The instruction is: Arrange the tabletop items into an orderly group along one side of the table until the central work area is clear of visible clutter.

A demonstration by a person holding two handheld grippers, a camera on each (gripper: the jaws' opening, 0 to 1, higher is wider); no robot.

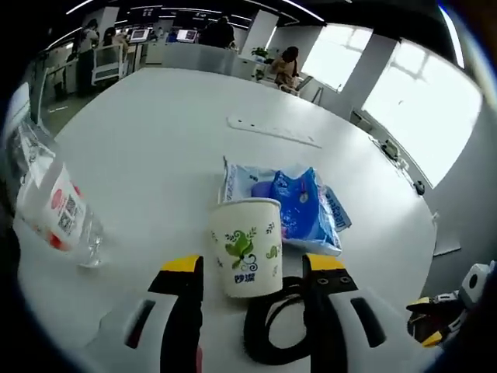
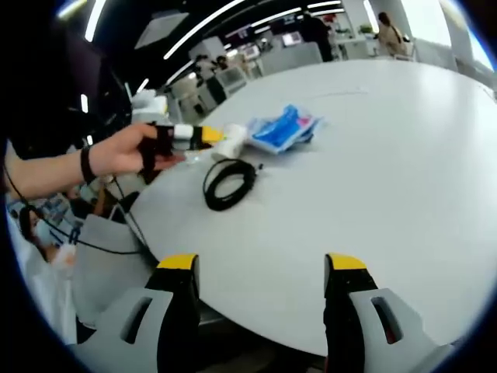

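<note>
Paper cup (image 1: 246, 245): stands upright near the table's edge, white with a green leaf print, just ahead of the left gripper (image 1: 255, 266) and between the lines of its two yellow-tipped jaws.
Left gripper: jaws spread wide, holding nothing; the cup sits in the gap but no pad visibly touches it.
Cable coil (image 1: 273, 326): black loop lying flat beside the cup's base, partly under the left gripper's right-hand jaw.
Blue packet (image 1: 299, 205): crumpled wrapper lying flat just behind the cup, its long side running away across the table.
Bottle (image 1: 53, 198): clear plastic, red label, tilted at the left of the left gripper view, apart from the cup.
Right gripper (image 2: 262, 266): jaws wide apart and empty, hovering over bare white table (image 2: 373, 148), well apart from the cluster.
Hand (image 2: 133, 153): in the right gripper view, grips the left tool at the cup's side.
Key relation: cup lies straight ahead of the left jaws, axis vertical; the left gripper is far nearer, so closing there looks the likely move.
</note>
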